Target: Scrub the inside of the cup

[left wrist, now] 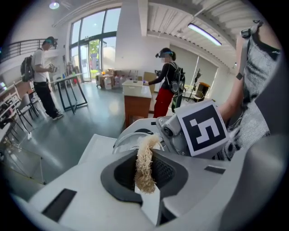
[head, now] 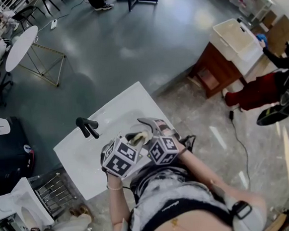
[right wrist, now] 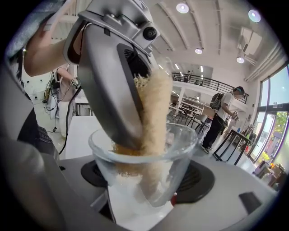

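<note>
My left hand-held gripper (left wrist: pixel 147 177) pinches tan fibrous loofah scrubber (left wrist: pixel 145 160), dipped into clear glass cup (right wrist: pixel 183 151) clamped in right hand-held gripper (right wrist: pixel 143 182).

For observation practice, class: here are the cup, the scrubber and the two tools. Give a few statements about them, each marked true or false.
The right tool holds a clear glass cup. True.
The left tool is empty. False: it grips a fibrous scrubber.
The scrubber reaches into the cup. True.
The faucet is white. False: it is black, on a white sink.
</note>
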The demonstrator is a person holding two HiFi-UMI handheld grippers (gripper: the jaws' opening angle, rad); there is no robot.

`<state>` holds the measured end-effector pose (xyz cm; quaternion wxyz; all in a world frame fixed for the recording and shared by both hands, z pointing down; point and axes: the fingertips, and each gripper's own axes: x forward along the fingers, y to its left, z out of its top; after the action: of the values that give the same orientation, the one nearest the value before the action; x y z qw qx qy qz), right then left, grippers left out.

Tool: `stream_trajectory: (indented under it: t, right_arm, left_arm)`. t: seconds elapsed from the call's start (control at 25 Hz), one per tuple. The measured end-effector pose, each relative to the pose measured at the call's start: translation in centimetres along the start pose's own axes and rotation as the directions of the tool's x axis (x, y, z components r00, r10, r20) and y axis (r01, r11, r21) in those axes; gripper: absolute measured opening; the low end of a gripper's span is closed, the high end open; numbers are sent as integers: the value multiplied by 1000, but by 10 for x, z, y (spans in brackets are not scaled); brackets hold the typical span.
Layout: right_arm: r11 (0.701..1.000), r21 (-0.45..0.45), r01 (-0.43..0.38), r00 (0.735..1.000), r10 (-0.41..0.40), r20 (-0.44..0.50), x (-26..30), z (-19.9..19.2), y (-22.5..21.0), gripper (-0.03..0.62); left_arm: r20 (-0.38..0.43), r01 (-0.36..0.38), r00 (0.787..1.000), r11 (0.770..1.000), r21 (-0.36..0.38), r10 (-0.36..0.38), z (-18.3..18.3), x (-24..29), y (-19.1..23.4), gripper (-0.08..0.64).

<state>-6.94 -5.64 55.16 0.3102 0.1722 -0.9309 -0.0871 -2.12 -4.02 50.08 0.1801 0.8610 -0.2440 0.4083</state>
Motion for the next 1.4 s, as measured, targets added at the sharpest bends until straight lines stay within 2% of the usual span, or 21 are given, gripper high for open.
stream_trajectory:
  t: [0.12, 0.2, 0.52, 0.72, 0.92, 1.12, 1.4]
  right_arm:
    - [1000, 10, -1, 1000, 1, 12, -2, 6, -1, 397]
    - [1000, 23, -7, 1000, 7, 18, -2, 9, 0, 397]
    - [1000, 11, -24, 1000, 23, 11, 2, 12, 8, 399]
    - [1000, -4, -21, 1000, 21, 0, 0, 10, 8, 399]
    - [999, -41, -25, 1000, 24, -10, -2, 9, 14, 399]
    - [998, -46, -30, 1000, 30, -6, -5, 7, 16, 399]
    - [999, -36, -21, 1000, 21, -4, -3, 7, 13, 399]
  left_arm:
    - [3, -128, 992, 992, 8, 128, 5, -9, 17, 43]
    - [-11, -184, 983, 982, 35, 184, 6, -7, 22, 46]
    - [-110, -205, 970, 972, 112, 217, -5, 17, 17, 44]
    - [-133, -163, 975, 981, 104, 176, -6, 20, 12, 38]
    - [-146, -59, 987, 995, 81, 70, -12, 19, -2, 38]
    - [-127, 31, 992, 999, 44, -26, -14, 14, -13, 38]
    - [-71, 49, 996, 999, 0, -49, -13, 1, -14, 38]
